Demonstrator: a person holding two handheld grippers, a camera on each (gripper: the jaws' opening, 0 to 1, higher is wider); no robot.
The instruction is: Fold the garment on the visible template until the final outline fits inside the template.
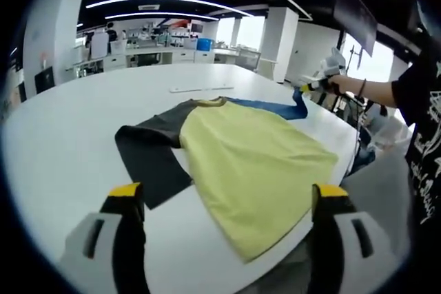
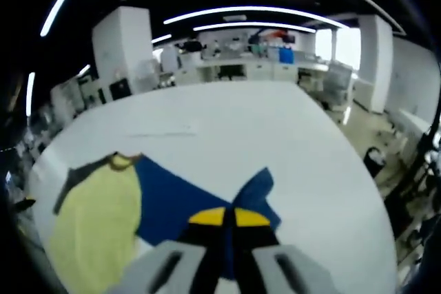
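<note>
So the garment (image 1: 255, 163), a tee with a yellow body, dark grey sleeve (image 1: 148, 153) and blue sleeve (image 2: 207, 201), lies spread flat on the white table (image 1: 69, 135). The right gripper (image 2: 229, 217) has its jaws pinched together on the blue sleeve's end, lifting it, probably to fold it inward. The left gripper (image 1: 227, 201) hangs near the hem, jaws wide, holding nothing. Can't make out a template outline.

The garment (image 1: 248, 163) is being viewed from the near edge of the worktop (image 1: 69, 142) in the left gripper view, at moderate range. In the right gripper view it is being viewed close up across its blue sleeve (image 2: 207, 201); garment and worktop are being shared.
</note>
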